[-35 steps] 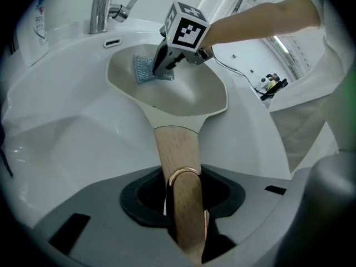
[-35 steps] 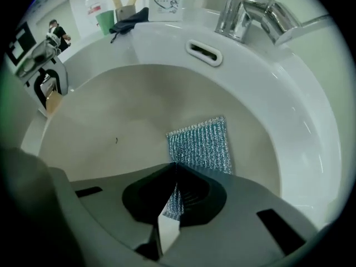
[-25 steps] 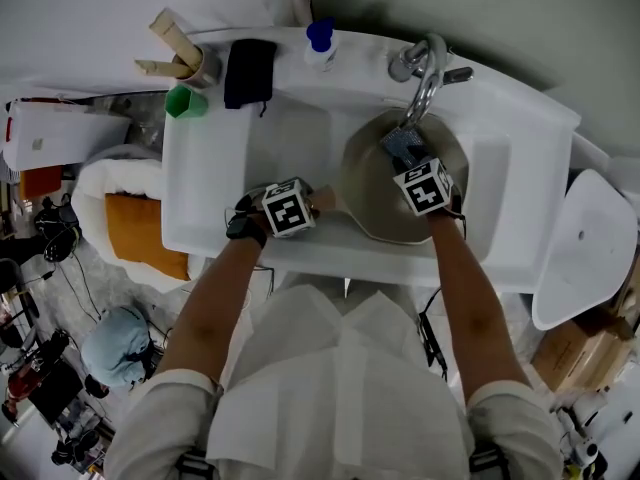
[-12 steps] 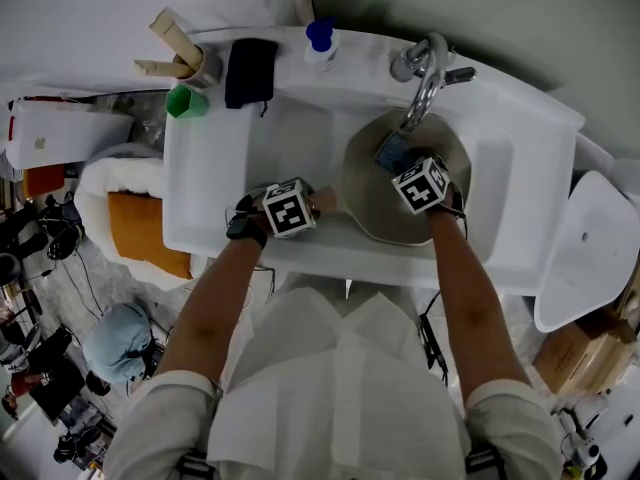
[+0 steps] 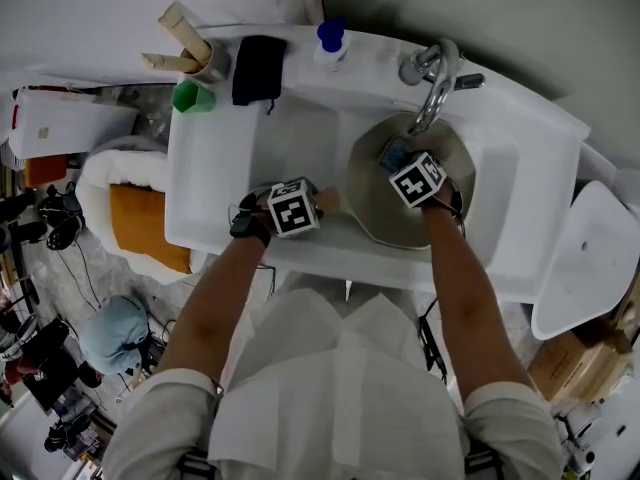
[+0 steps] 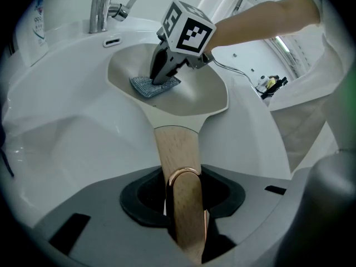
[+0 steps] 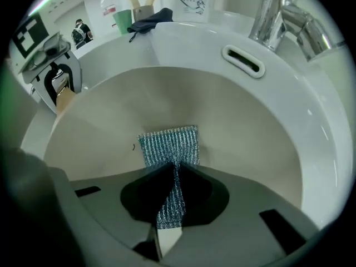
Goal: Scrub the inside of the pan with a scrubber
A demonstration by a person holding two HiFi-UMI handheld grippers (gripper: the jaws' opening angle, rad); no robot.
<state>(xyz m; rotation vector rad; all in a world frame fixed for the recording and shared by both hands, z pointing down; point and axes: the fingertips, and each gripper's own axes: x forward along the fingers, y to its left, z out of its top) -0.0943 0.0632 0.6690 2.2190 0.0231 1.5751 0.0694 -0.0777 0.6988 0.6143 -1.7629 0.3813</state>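
My head camera looks steeply down from above the sink (image 5: 520, 168); the pan (image 5: 375, 203) lies at one o'clock. My left gripper (image 6: 186, 204) camera looks close along the pan's handle (image 6: 173, 149); my right gripper (image 7: 167, 210) camera peers closely into the pan. All three share the pan and scrubber (image 7: 169, 146).

One pan (image 5: 378, 208), one scrubber (image 7: 169, 143), one faucet (image 5: 437, 86)

White sink unit (image 5: 215, 173) stands against a grey wall (image 5: 500, 8).
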